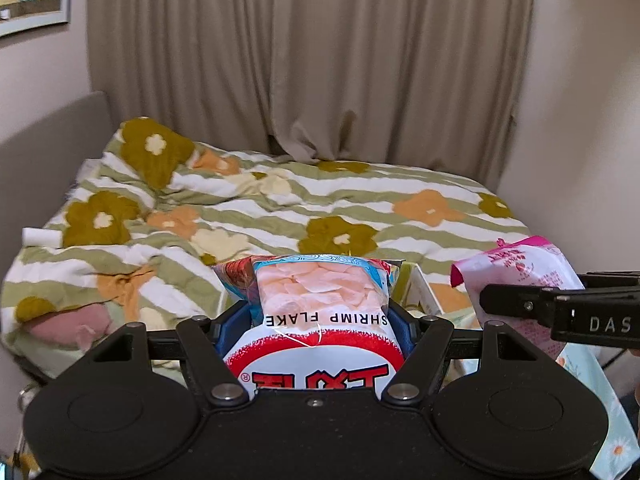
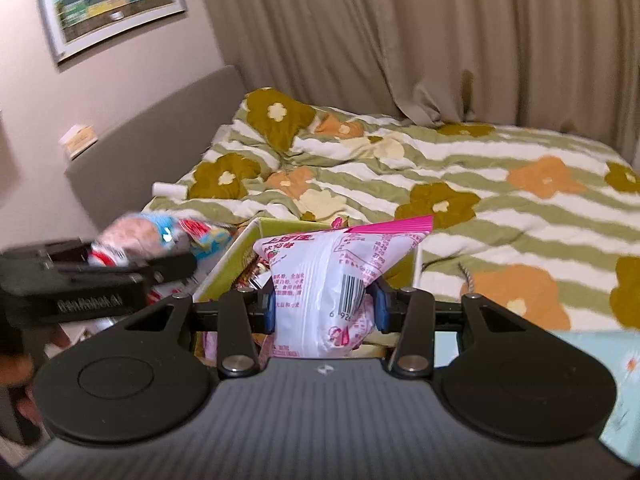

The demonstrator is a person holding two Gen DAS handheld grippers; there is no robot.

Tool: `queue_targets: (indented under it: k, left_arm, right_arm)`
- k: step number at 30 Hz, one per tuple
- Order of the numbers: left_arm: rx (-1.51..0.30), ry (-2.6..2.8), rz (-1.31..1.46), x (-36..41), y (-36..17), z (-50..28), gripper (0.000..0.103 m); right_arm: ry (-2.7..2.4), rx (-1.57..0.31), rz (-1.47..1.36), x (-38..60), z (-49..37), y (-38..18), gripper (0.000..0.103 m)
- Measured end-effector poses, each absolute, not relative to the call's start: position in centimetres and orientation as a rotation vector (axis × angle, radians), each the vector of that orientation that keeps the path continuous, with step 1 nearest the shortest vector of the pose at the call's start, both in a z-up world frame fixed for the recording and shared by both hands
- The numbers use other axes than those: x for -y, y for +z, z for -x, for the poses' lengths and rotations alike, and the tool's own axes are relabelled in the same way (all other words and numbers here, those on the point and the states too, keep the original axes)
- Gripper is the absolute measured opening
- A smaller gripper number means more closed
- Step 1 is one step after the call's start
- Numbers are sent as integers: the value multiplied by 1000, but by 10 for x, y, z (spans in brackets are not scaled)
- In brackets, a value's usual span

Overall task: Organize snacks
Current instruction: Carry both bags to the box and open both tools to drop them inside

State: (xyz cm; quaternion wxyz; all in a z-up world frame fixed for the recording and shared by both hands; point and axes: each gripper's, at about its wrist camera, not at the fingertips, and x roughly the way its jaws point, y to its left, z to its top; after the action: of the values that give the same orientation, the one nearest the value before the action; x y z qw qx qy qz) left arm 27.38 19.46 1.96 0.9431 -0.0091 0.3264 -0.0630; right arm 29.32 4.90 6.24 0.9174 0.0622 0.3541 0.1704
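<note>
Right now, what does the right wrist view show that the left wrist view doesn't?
Only the right wrist view: the inside of the open yellow-green box with packets in it, and a small card on the grey headboard.

Only the left wrist view: the SHRIMP FLAKE print on the shrimp flake bag in the left tongs.

Both: the pink-and-white packet in the right tongs, the flowered duvet, curtain and framed picture.

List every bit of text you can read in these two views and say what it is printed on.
"SHRIMP FLAKE", seen upside down: on the shrimp chip bag in the left gripper.
"DAS": on the right gripper's side in the left wrist view.
"6 92", start of the barcode number: on the pink and white snack bag in the right gripper.
Red characters on both bags, and the left gripper's blurred lettering: unreadable.
</note>
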Motion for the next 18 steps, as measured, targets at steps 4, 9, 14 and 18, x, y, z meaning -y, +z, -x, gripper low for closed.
queue_targets:
  k: [4, 9, 14, 18]
  left_arm:
    - [-662, -194, 20, -201, 5, -288, 74]
    - [-671, -211, -43, -195, -9, -299, 93]
    - [-682, -187, -62, -209, -15, -288, 100]
    - [-680, -173, -25, -224, -18, -273, 103]
  right_arm:
    - [253, -736, -183, -62, -292, 53, 58]
    - [163, -751, -228, -63, -294, 44, 58]
    - [141, -771, -220, -66, -295, 37, 58]
    - [150, -780, -223, -69, -298, 32, 58]
